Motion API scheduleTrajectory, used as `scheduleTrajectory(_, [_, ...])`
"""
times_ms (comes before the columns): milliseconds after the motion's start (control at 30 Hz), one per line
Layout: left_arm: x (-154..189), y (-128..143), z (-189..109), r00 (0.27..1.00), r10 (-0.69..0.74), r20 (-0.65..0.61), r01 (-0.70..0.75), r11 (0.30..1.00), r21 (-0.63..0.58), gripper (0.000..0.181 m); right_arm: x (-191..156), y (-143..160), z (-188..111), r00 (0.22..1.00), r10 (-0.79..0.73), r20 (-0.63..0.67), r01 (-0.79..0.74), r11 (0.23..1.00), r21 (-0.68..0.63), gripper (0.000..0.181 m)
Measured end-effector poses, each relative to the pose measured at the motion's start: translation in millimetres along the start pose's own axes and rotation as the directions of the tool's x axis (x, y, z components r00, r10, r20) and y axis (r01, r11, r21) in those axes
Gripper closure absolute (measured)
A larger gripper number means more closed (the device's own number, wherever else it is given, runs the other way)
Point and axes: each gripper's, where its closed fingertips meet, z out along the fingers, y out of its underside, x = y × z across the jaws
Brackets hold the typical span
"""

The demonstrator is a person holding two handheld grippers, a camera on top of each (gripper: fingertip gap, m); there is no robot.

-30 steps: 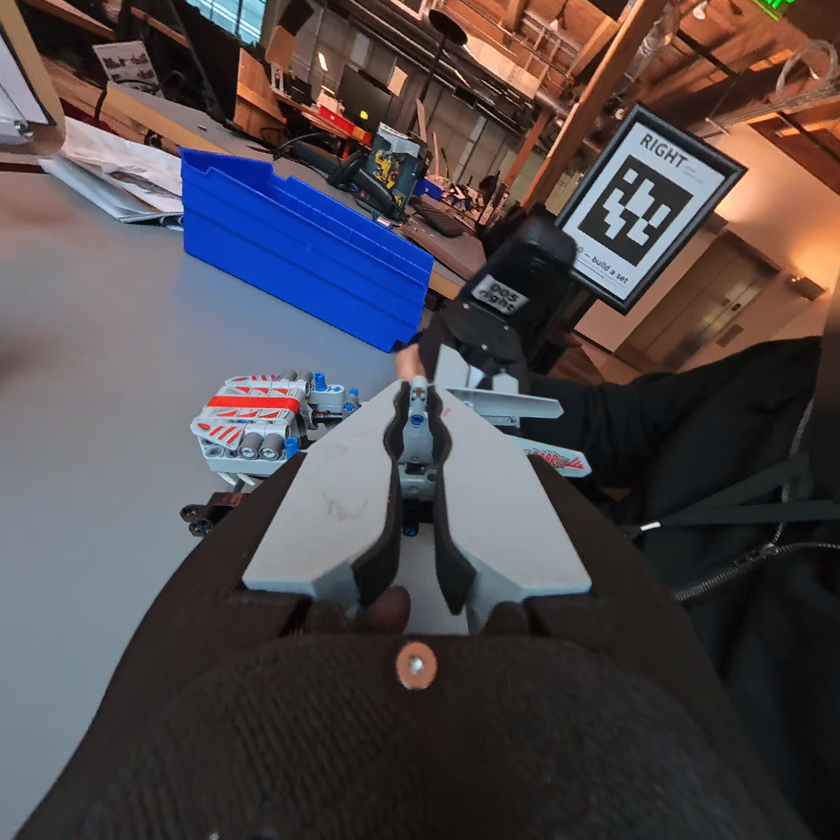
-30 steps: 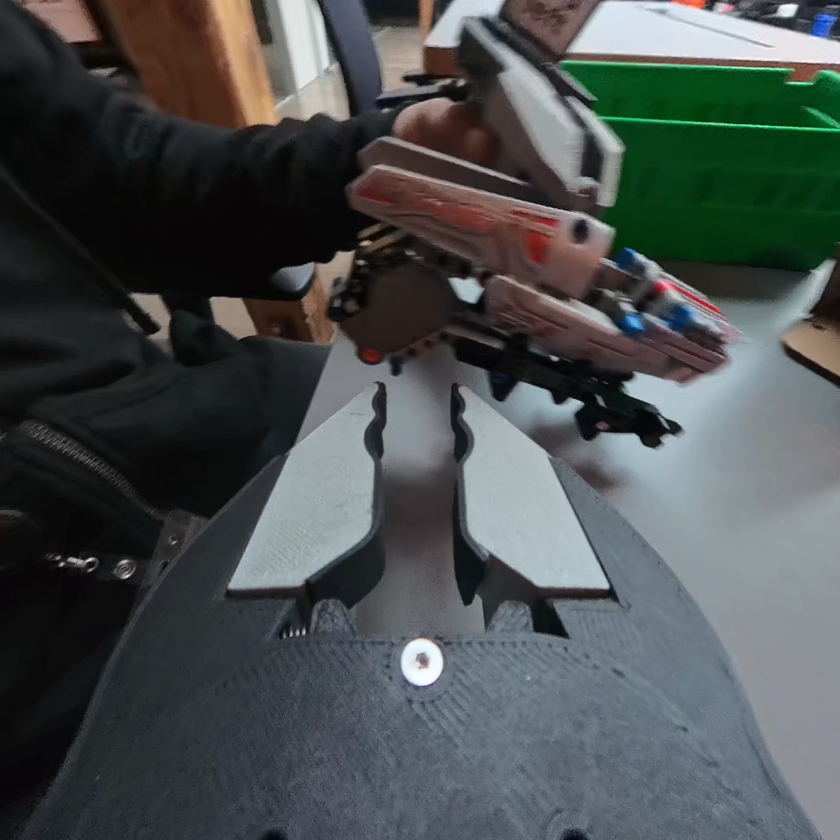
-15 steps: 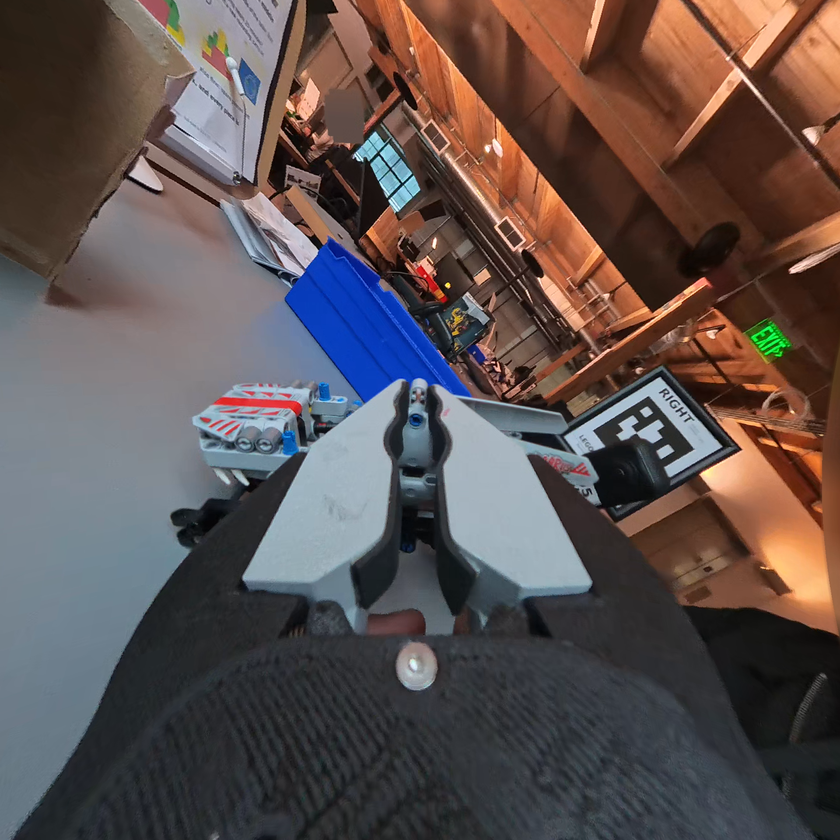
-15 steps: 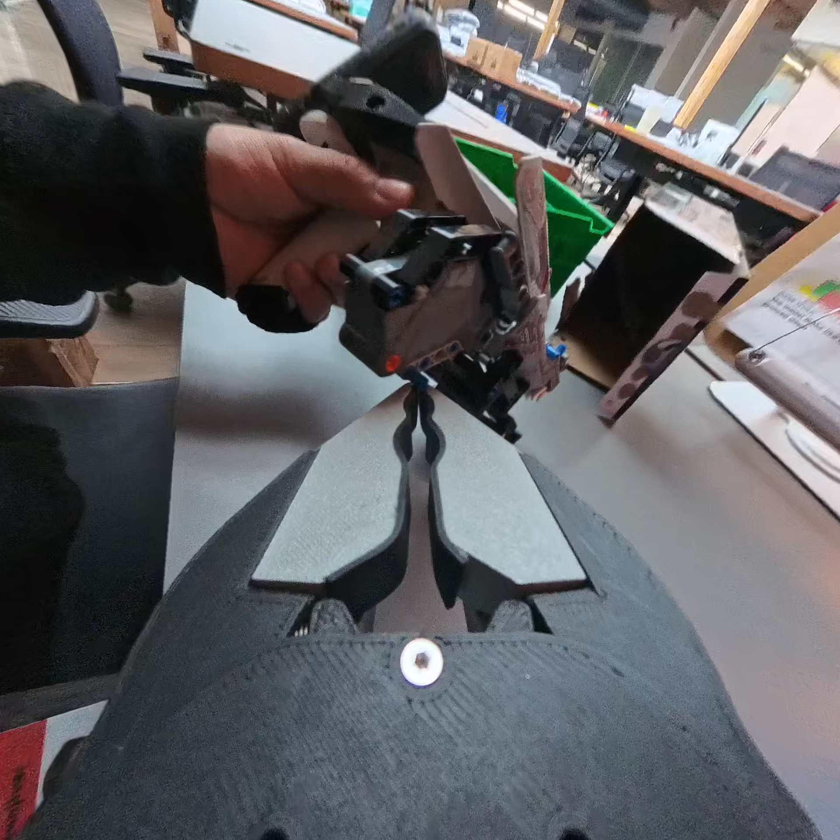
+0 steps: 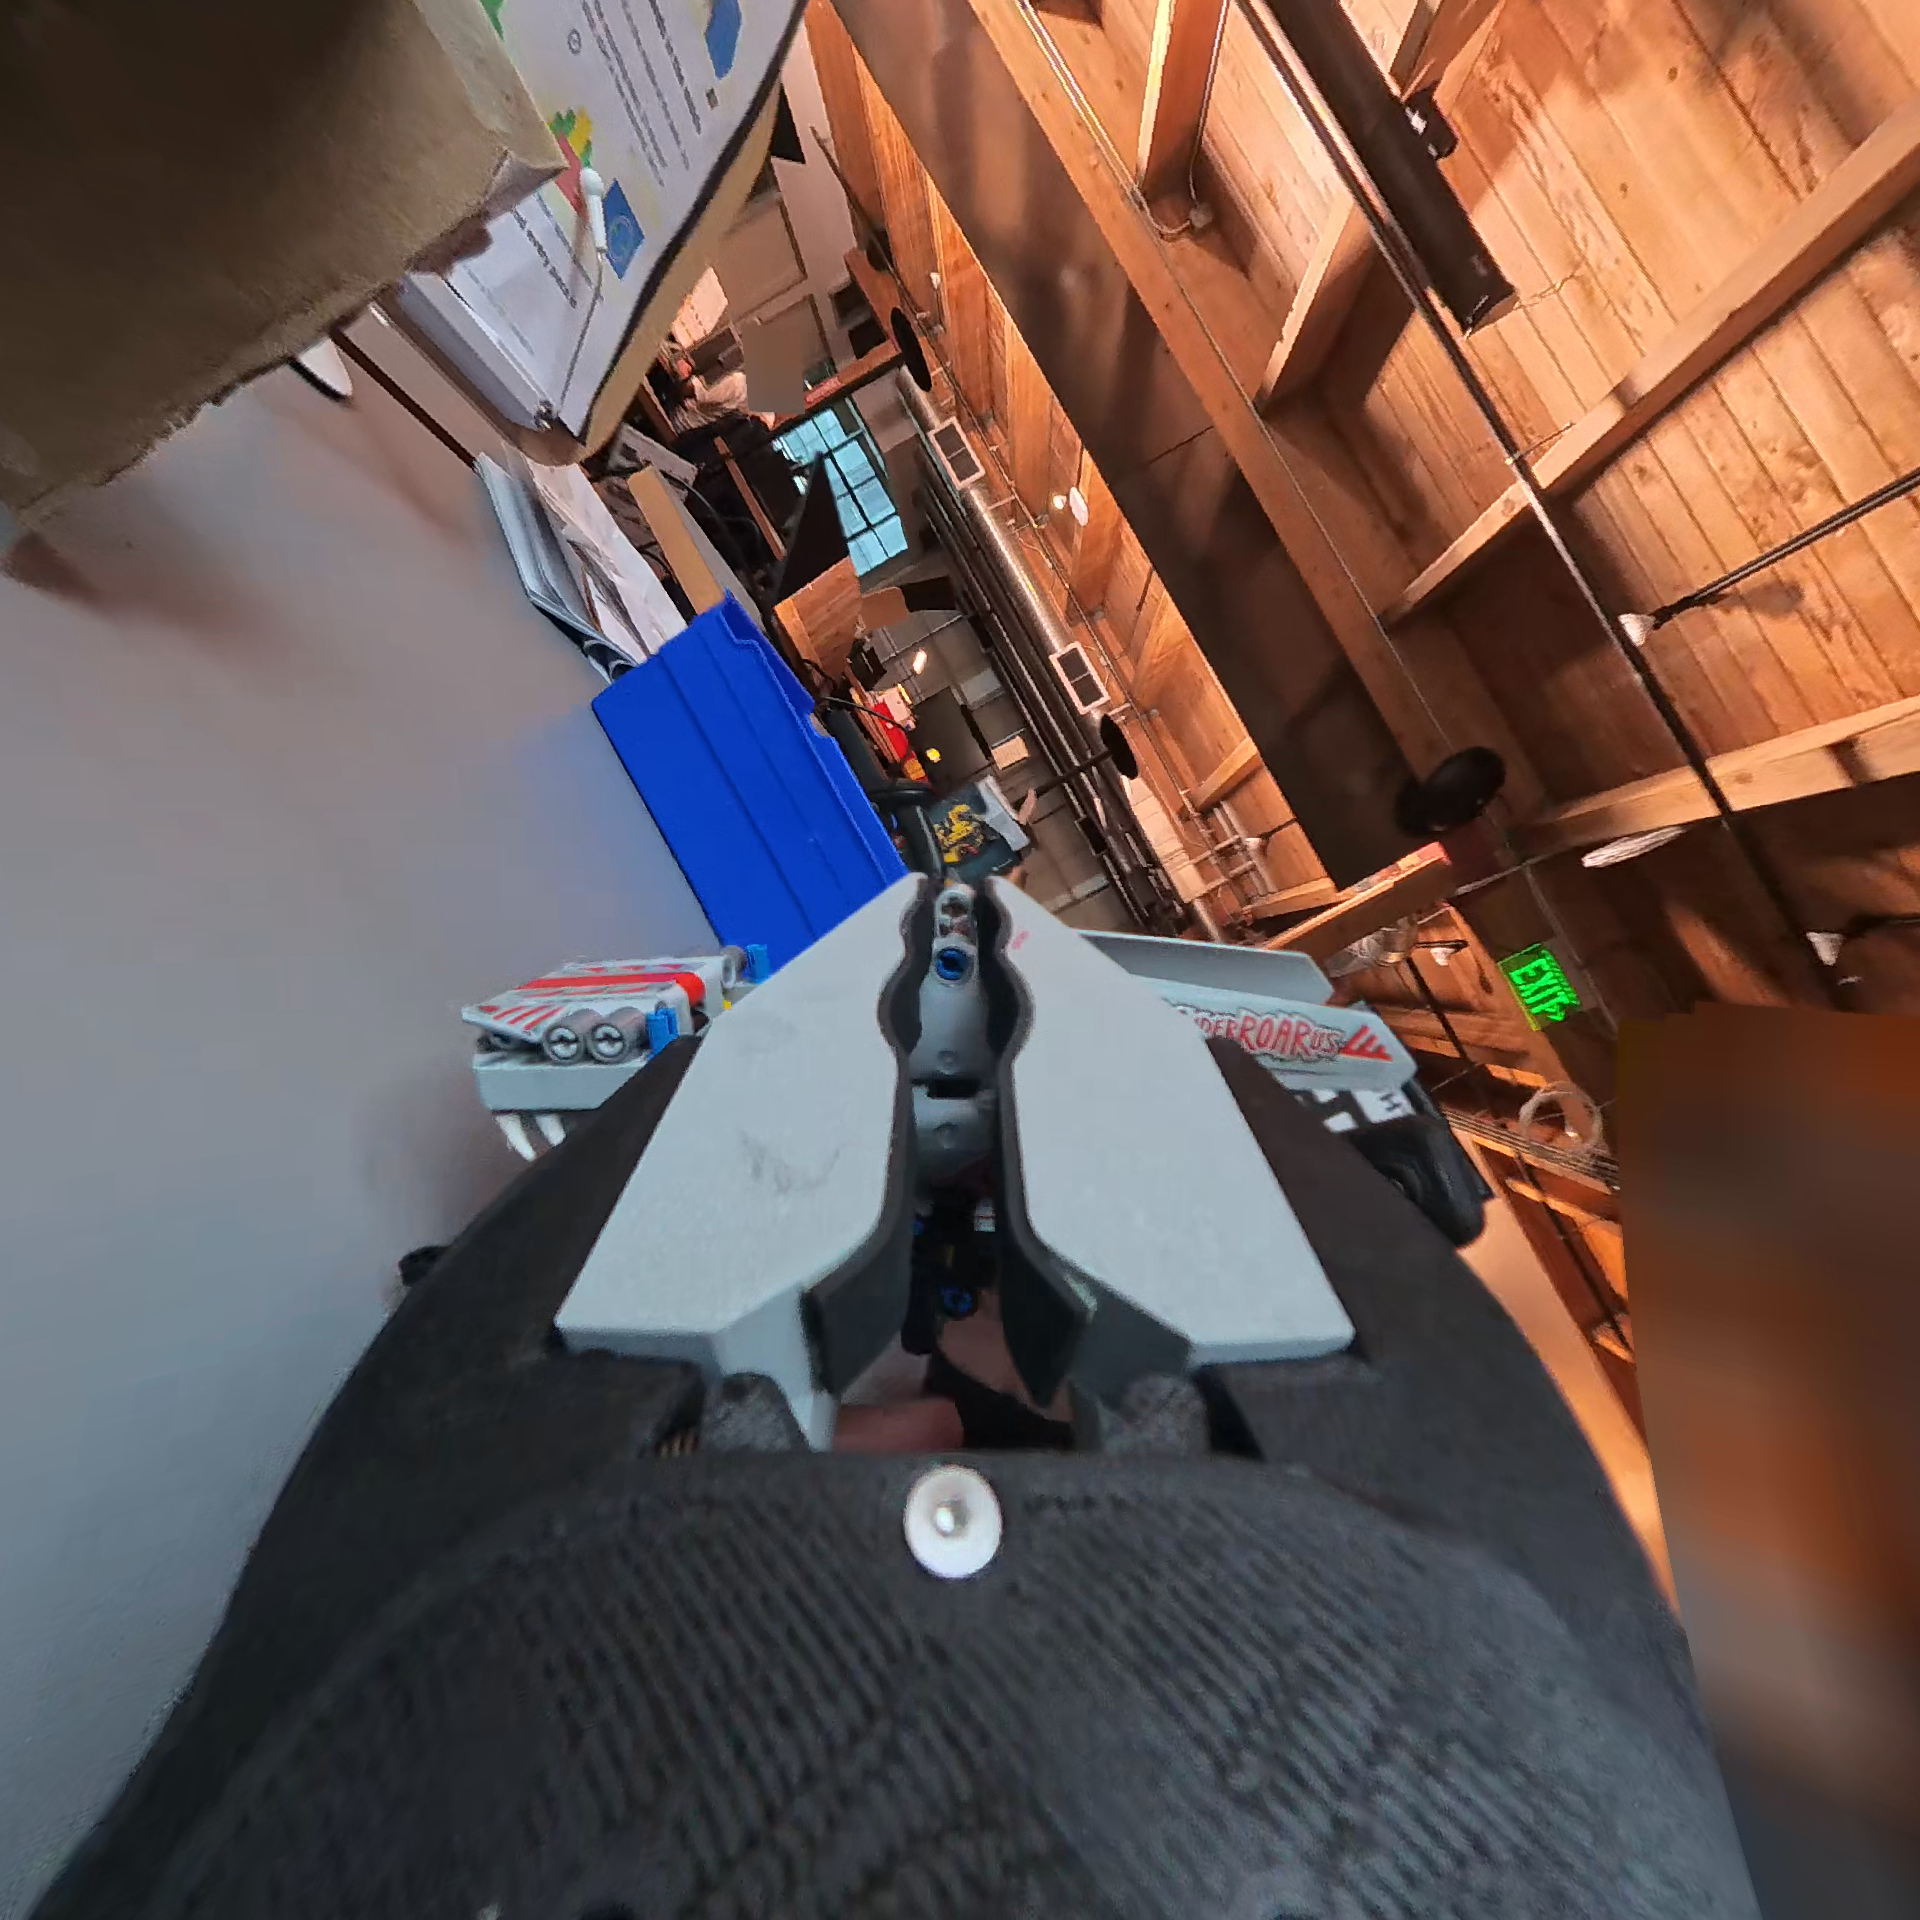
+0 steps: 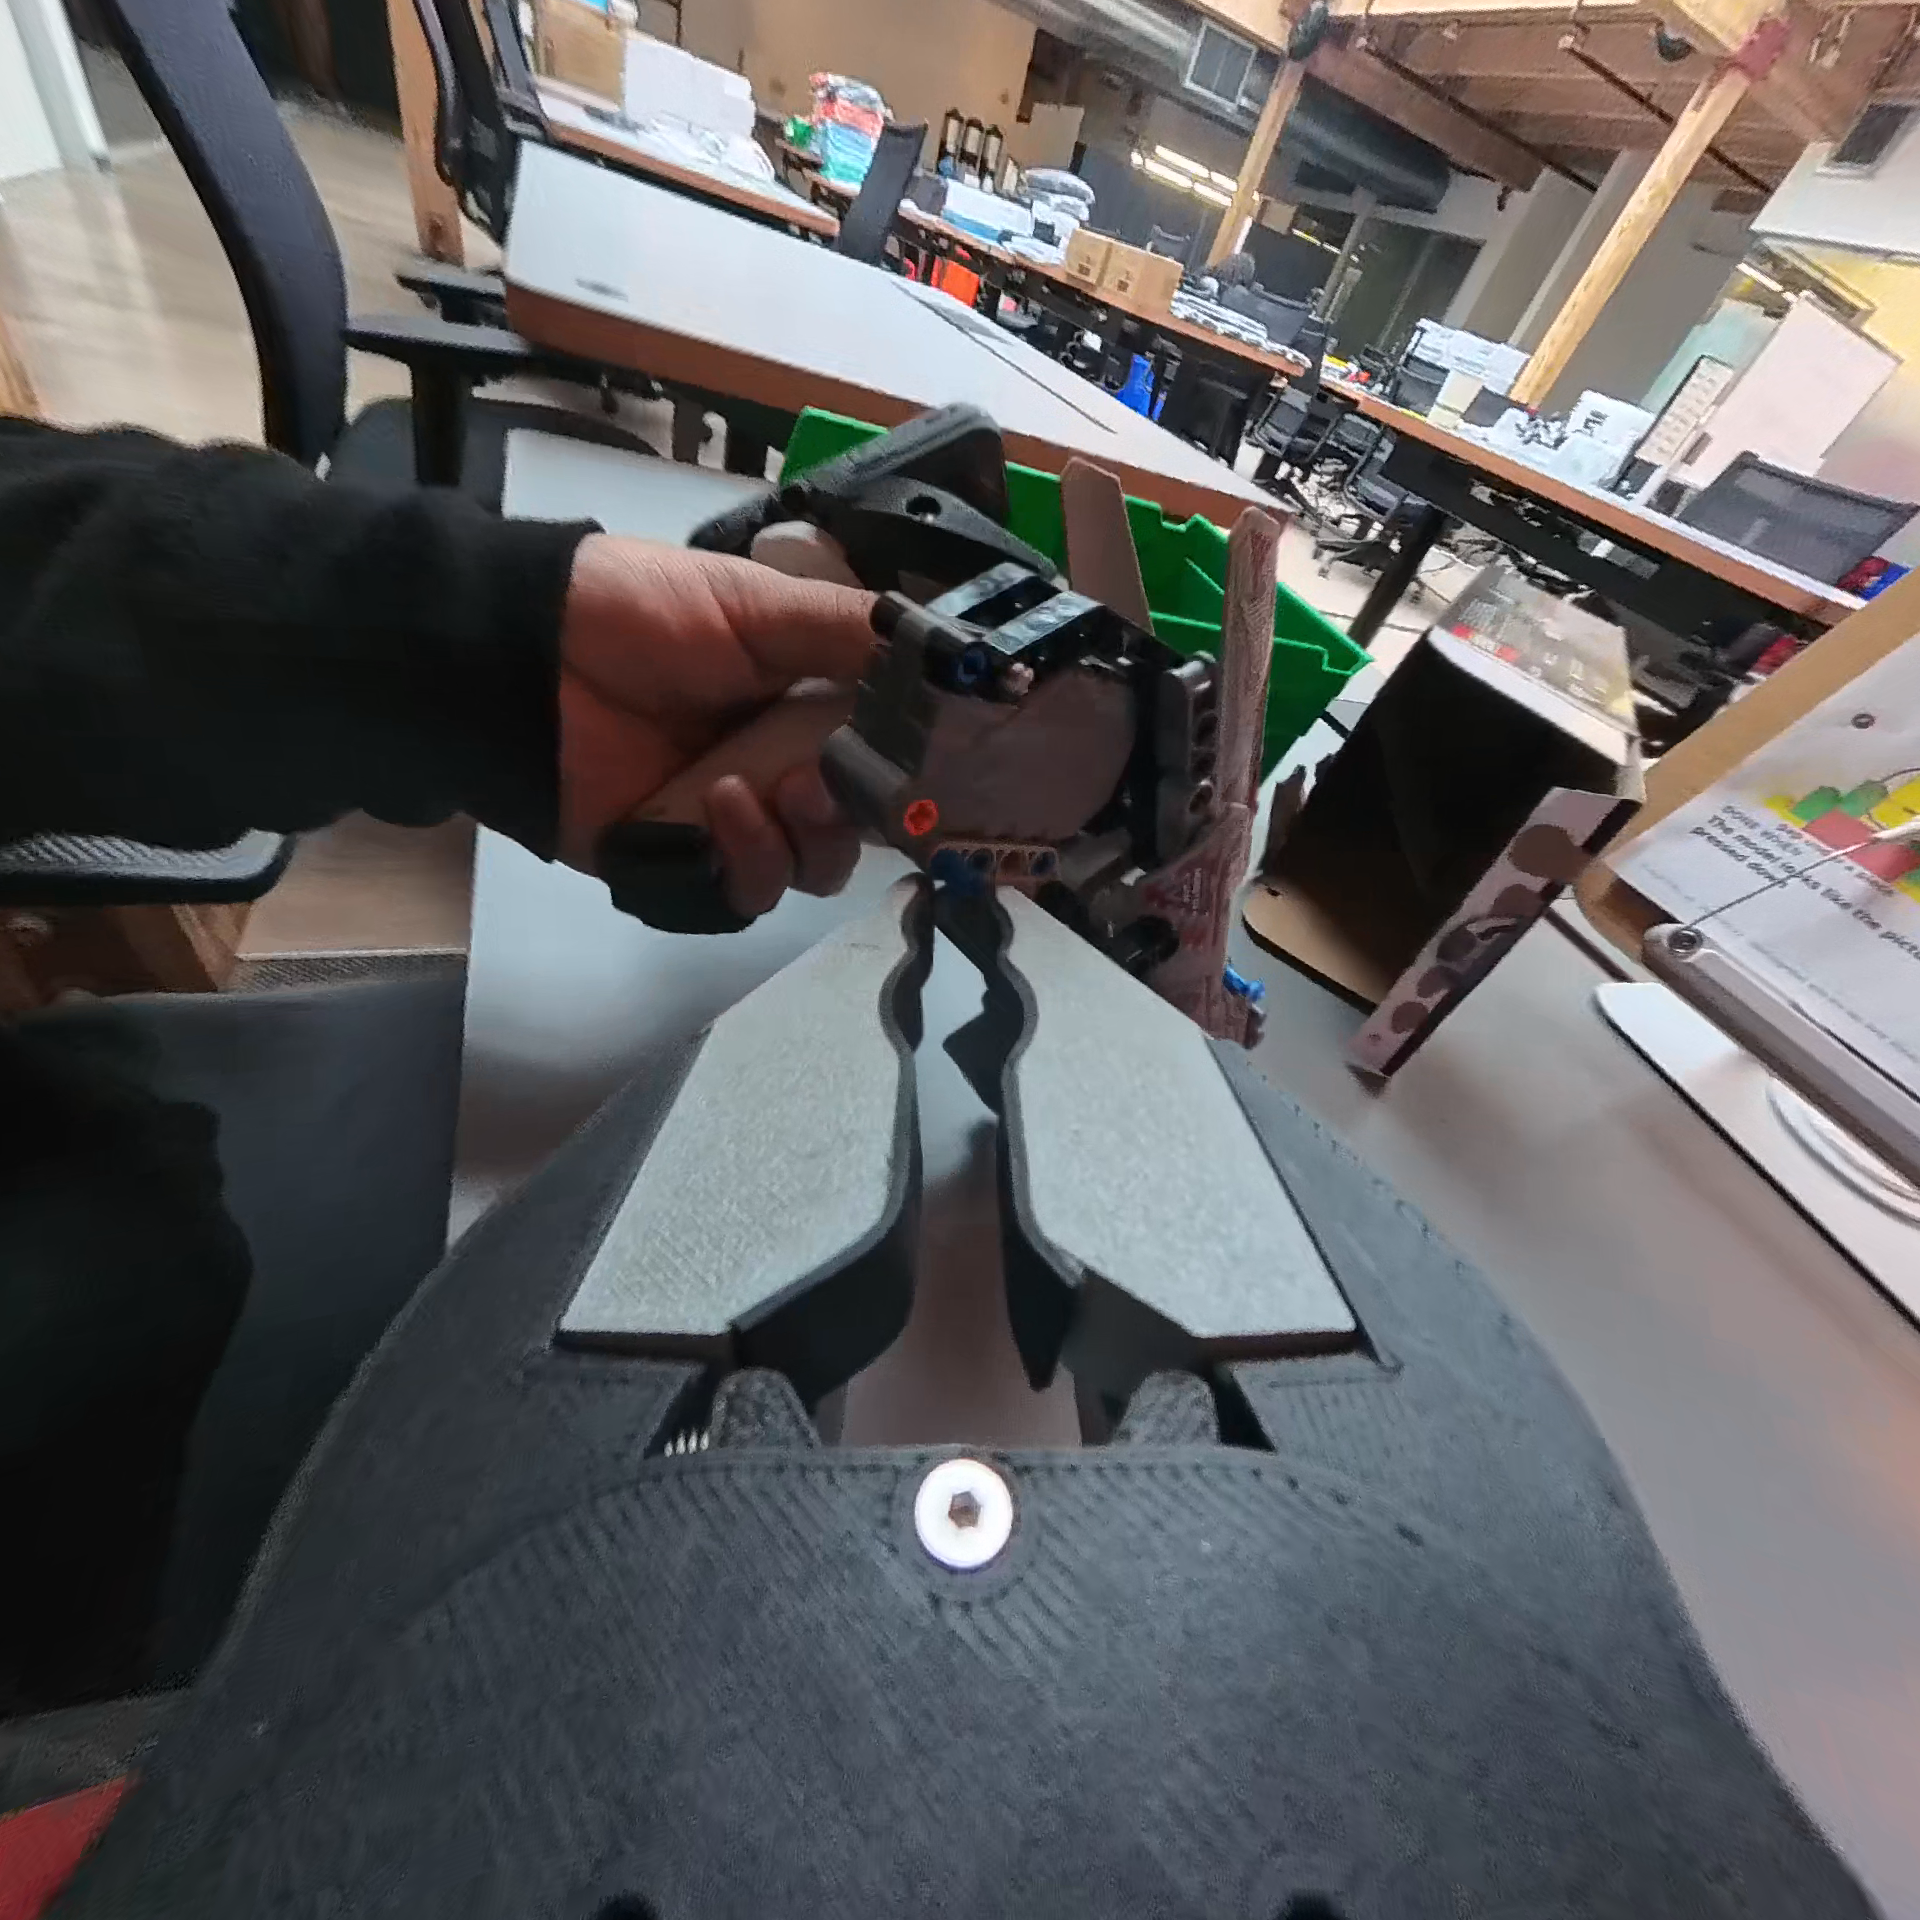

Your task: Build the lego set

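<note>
Grey, red-striped lego model (image 5: 940, 1039), blue pins showing, pinched in left hand-held gripper (image 5: 954, 914), held above table (image 6: 1558, 1195). Right hand-held gripper (image 6: 961, 914) at its 6 o'clock, fingers nearly closed on a blue pin (image 6: 961, 894).

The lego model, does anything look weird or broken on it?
Nothing looks broken. The lego model is off the table, tipped on its side, pinched in the left tongs. The right tongs pinch a small part at its underside.

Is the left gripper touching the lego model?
Touching. The left wrist view shows the left gripper with its jaws shut on the lego model.
</note>
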Motion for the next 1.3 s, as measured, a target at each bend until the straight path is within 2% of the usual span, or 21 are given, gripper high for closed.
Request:
scheduleTrajectory(167, [-12.5, -7.4, 1.6, 0.999, -0.012, 0.032, 0.012, 1.0, 0.008, 0.181, 11.2, -13.1, 4.4, 0.995, 0.098, 0.01, -0.099, 0.992, 0.077, 0.181])
scheduleTrajectory(267, [-0.3, -13.1, -13.7, 0.997, 0.074, -0.01, -0.074, 0.997, 0.006, 0.178, 14.8, 0.1, 15.9, 0.993, 0.119, 0.02, -0.119, 0.993, 0.015, 0.181])
scheduleTrajectory(333, [9.0, -0.8, -21.5, 0.993, 0.11, -0.036, -0.113, 0.99, -0.08, 0.16, 13.1, 12.9, 25.3, 0.986, 0.162, 0.05, -0.16, 0.987, -0.03, 0.181])
scheduleTrajectory(400, [15.2, 14.9, -24.1, 0.991, 0.118, -0.064, -0.128, 0.975, -0.181, 0.161, 0.8, 28.5, 35.5, 0.967, 0.216, 0.137, -0.205, 0.974, -0.095, 0.181])
scheduleTrajectory(500, [15.2, 20.0, -22.7, 0.978, 0.205, -0.046, -0.21, 0.945, -0.25, 0.158, 5.4, 46.3, 42.4, 0.956, 0.27, 0.114, -0.253, 0.956, -0.149, 0.181])
scheduleTrajectory(600, [-4.0, 20.0, -25.0, 0.929, 0.365, 0.054, -0.324, 0.877, -0.355, 0.153, 14.3, 50.2, 34.6, 0.958, 0.275, 0.084, -0.259, 0.952, -0.166, 0.175])
scheduleTrajectory(700, [-25.1, 2.2, -48.1, 0.824, 0.538, 0.176, -0.436, 0.802, -0.408, 0.153, 28.8, 57.6, 20.0, 0.961, 0.274, 0.041, -0.262, 0.945, -0.194, 0.172])
scheduleTrajectory(733, [-33.0, 5.6, -56.1, 0.805, 0.561, 0.194, -0.431, 0.777, -0.459, 0.149, 33.2, 62.2, 15.4, 0.96, 0.279, 0.024, -0.268, 0.94, -0.211, 0.17])
scheduleTrajectory(767, [-39.0, 11.1, -61.8, 0.807, 0.557, 0.197, -0.404, 0.763, -0.504, 0.134, 38.0, 66.9, 11.7, 0.96, 0.28, 0.003, -0.273, 0.936, -0.224, 0.167])
scheduleTrajectory(800, [-42.2, 14.6, -64.3, 0.819, 0.54, 0.194, -0.376, 0.76, -0.529, 0.123, 43.5, 71.2, 9.0, 0.96, 0.279, -0.018, -0.275, 0.933, -0.233, 0.166])
scheduleTrajectory(900, [-48.3, 19.8, -60.9, 0.84, 0.521, 0.151, -0.324, 0.706, -0.63, 0.123, 62.8, 80.2, 8.3, 0.954, 0.294, -0.06, -0.299, 0.918, -0.26, 0.16])
scheduleTrajectory(967, [-62.2, 24.1, -55.7, 0.815, 0.565, 0.13, -0.293, 0.595, -0.749, 0.126, 76.8, 79.2, 13.6, 0.949, 0.307, -0.065, -0.313, 0.91, -0.273, 0.154])
scheduleTrajectory(1000, [-67.4, 30.6, -52.8, 0.824, 0.554, 0.117, -0.249, 0.541, -0.803, 0.126, 83.8, 77.2, 18.0, 0.95, 0.306, -0.061, -0.311, 0.911, -0.272, 0.152])
scheduleTrajectory(1067, [-71.3, 44.4, -43.6, 0.842, 0.535, 0.07, -0.225, 0.466, -0.856, 0.123, 90.4, 71.0, 29.7, 0.954, 0.299, -0.01, -0.291, 0.919, -0.265, 0.163])
scheduleTrajectory(1100, [-77.9, 46.0, -42.6, 0.817, 0.573, 0.057, -0.232, 0.418, -0.878, 0.132, 91.3, 68.0, 36.9, 0.958, 0.285, 0.027, -0.268, 0.928, -0.26, 0.172])
scheduleTrajectory(1133, [-81.5, 46.2, -40.0, 0.799, 0.6, 0.041, -0.248, 0.391, -0.886, 0.126, 94.3, 68.6, 44.2, 0.965, 0.256, 0.048, -0.235, 0.935, -0.267, 0.172])
scheduleTrajectory(1200, [-78.7, 49.2, -34.0, 0.802, 0.598, 0.0, -0.279, 0.374, -0.884, 0.135, 90.5, 78.8, 55.8, 0.973, 0.187, 0.138, -0.134, 0.937, -0.322, 0.17])
scheduleTrajectory(1267, [-77.9, 50.3, -32.3, 0.795, 0.606, -0.034, -0.311, 0.359, -0.88, 0.135, 85.1, 97.9, 60.0, 0.966, 0.159, 0.204, -0.063, 0.91, -0.411, 0.18])
scheduleTrajectory(1300, [-77.7, 50.0, -31.9, 0.8, 0.599, -0.034, -0.314, 0.369, -0.875, 0.135, 86.2, 101.3, 59.9, 0.966, 0.157, 0.204, -0.058, 0.905, -0.421, 0.173])
